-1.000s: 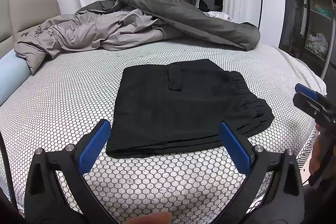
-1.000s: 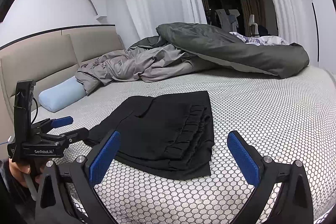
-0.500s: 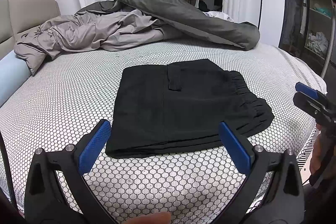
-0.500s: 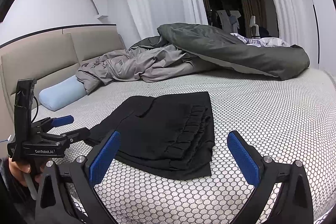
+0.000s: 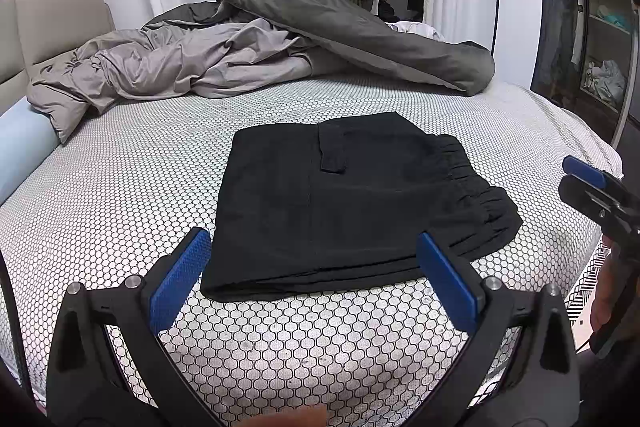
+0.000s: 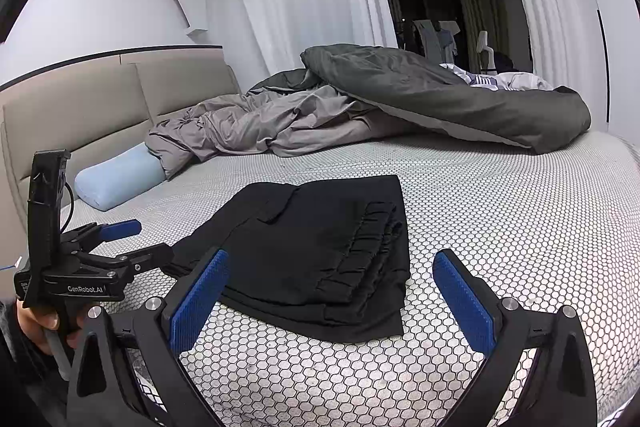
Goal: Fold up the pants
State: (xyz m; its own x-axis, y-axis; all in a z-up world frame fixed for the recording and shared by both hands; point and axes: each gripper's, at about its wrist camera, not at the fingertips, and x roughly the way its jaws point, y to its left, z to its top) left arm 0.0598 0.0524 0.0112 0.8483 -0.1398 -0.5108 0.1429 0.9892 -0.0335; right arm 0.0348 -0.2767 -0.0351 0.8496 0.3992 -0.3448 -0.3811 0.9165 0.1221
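The left gripper (image 5: 312, 279) hangs just short of the near edge of the pants (image 5: 344, 203), its blue pads (image 5: 180, 279) spread wide with nothing between them. The right gripper (image 6: 328, 303) likewise sits just before the pants, its pads (image 6: 464, 303) wide apart and empty, off the waistband end. The pants lie on the bed (image 5: 120, 195), folded into a flat, squarish black bundle of several layers, whose stacked edges show along the near side. The gathered elastic waistband (image 5: 476, 195) forms the right end of the bundle in the left wrist view, rumpled and slightly fanned out; in the right wrist view it (image 6: 368, 251) faces the camera as a stack of ribbed folds. A pocket flap (image 5: 332, 151) lies on the top layer, towards the far side of the pants. The top surface looks smooth, with one faint seam running across it. The bed cover around the pants has a white honeycomb pattern. Beyond the pants a crumpled grey duvet (image 5: 248, 55) is heaped along the far side of the bed, and a pale blue pillow (image 6: 120, 179) lies left of the pants by the headboard (image 6: 100, 99).
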